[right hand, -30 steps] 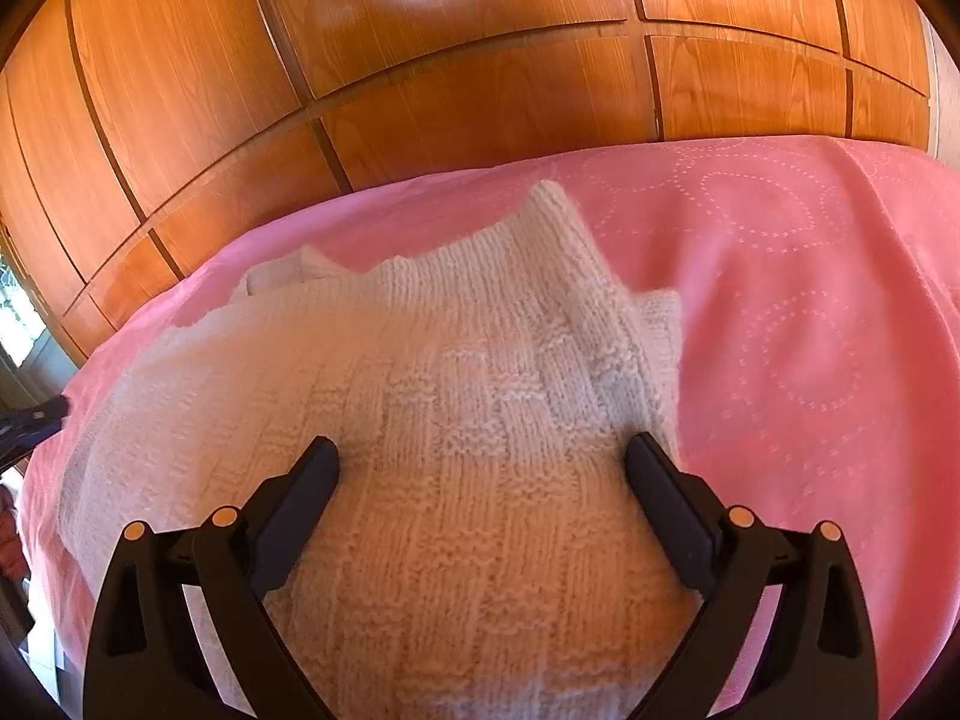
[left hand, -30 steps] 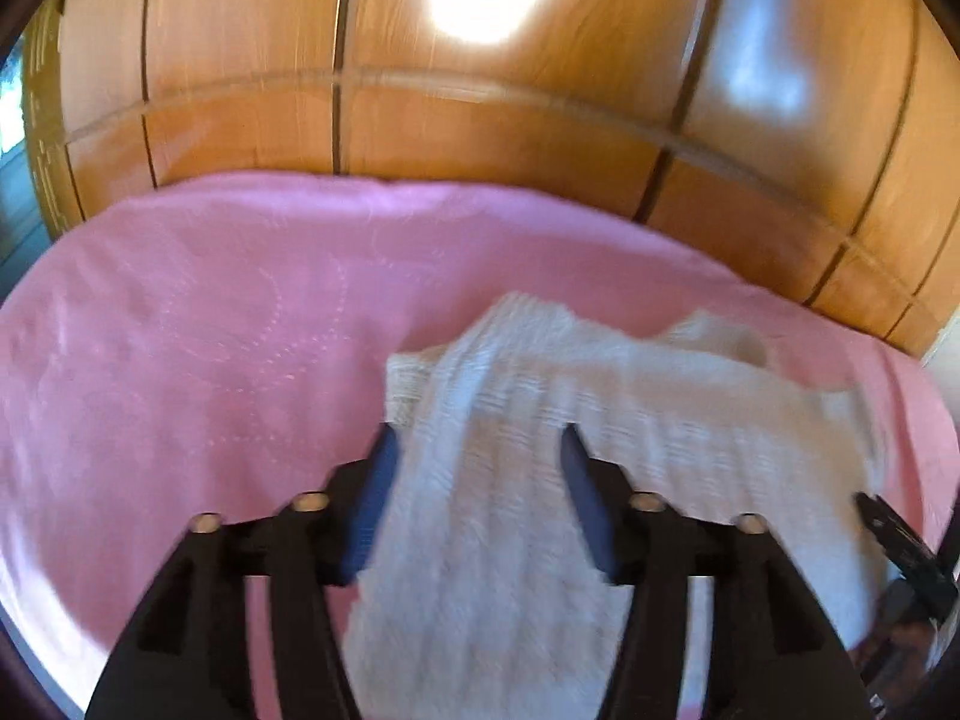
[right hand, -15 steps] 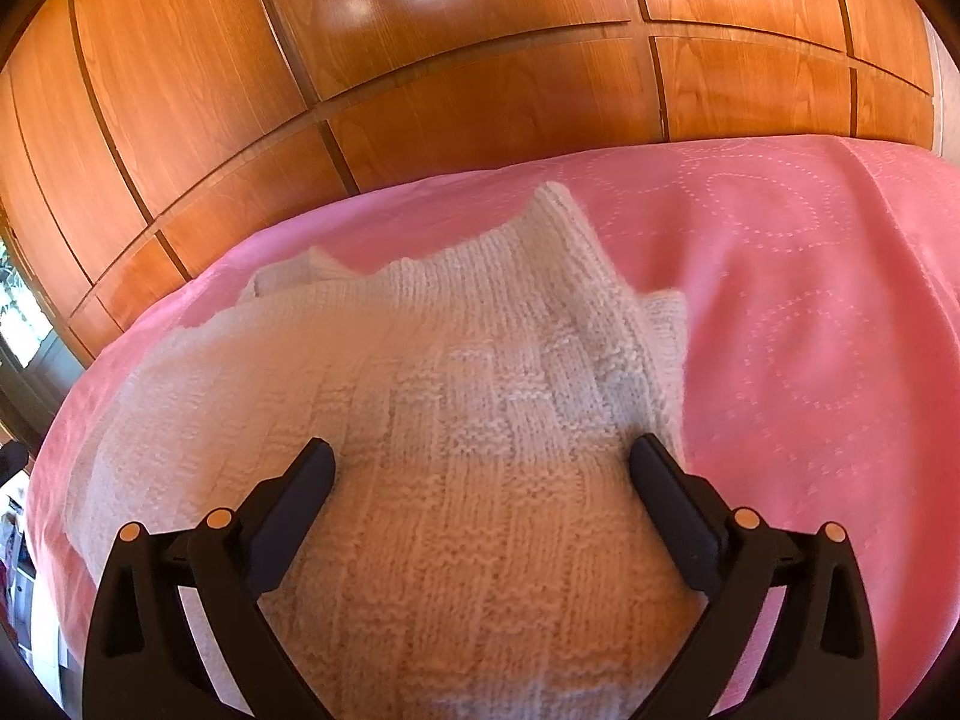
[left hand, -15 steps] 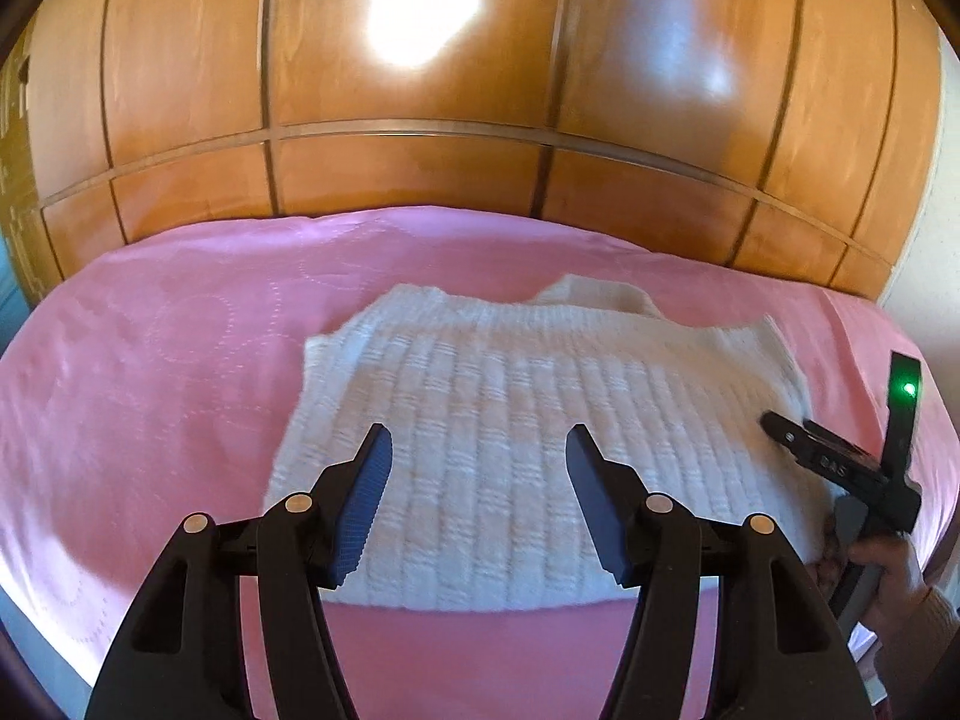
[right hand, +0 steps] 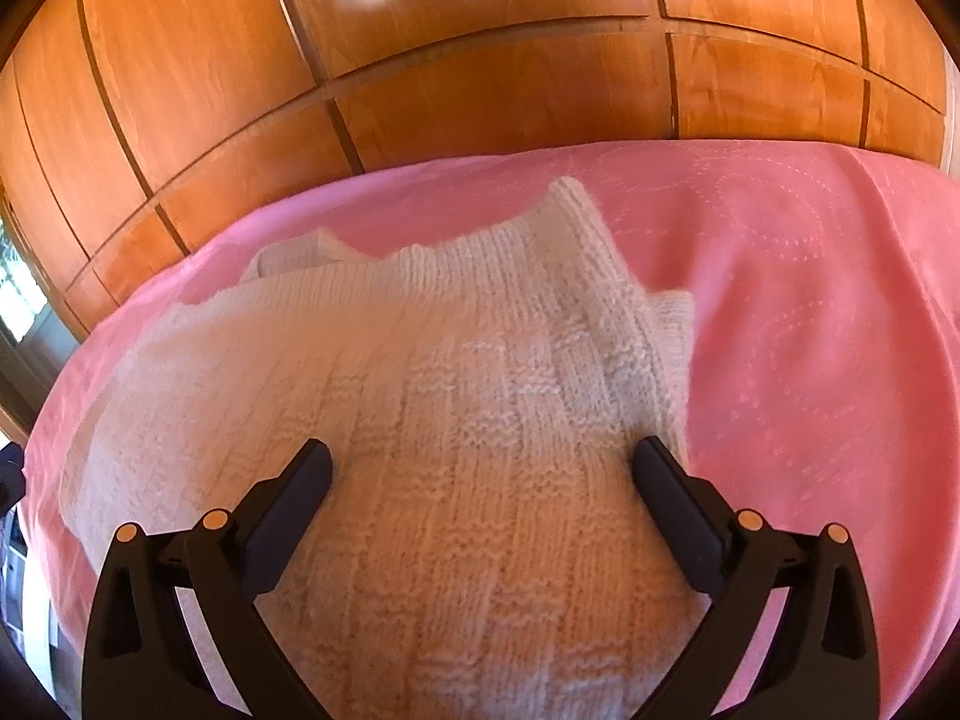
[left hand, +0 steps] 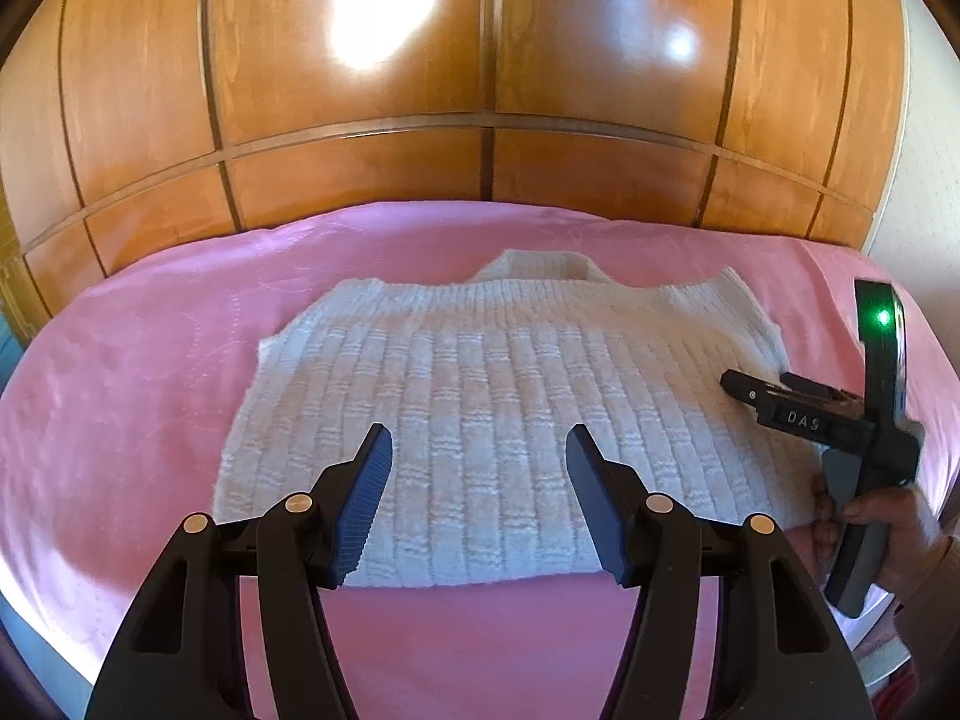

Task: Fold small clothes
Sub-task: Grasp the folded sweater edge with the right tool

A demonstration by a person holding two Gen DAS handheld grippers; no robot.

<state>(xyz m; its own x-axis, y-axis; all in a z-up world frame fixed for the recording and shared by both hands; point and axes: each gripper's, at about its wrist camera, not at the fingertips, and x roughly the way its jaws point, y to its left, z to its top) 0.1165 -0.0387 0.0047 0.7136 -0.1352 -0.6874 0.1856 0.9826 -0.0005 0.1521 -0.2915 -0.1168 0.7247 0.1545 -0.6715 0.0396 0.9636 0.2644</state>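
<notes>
A: White knit sweater (left hand: 498, 420) flat on the pink bedspread (left hand: 132, 396); left gripper (left hand: 477, 501) hovers, jaws apart, empty.

B: Right gripper (right hand: 480, 510) spread over the sweater's edge, seemingly gripping nothing. Next fold needs a pinch.

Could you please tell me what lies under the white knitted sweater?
The sweater lies on the pink bedspread, which shows all around it. Anything beneath its folded layers is covered.

A pink bedspread (left hand: 150, 396) with stitched dotted circles covered the bed. Behind it stood glossy wooden wardrobe panels (right hand: 480, 96), catching bright reflections.
</notes>
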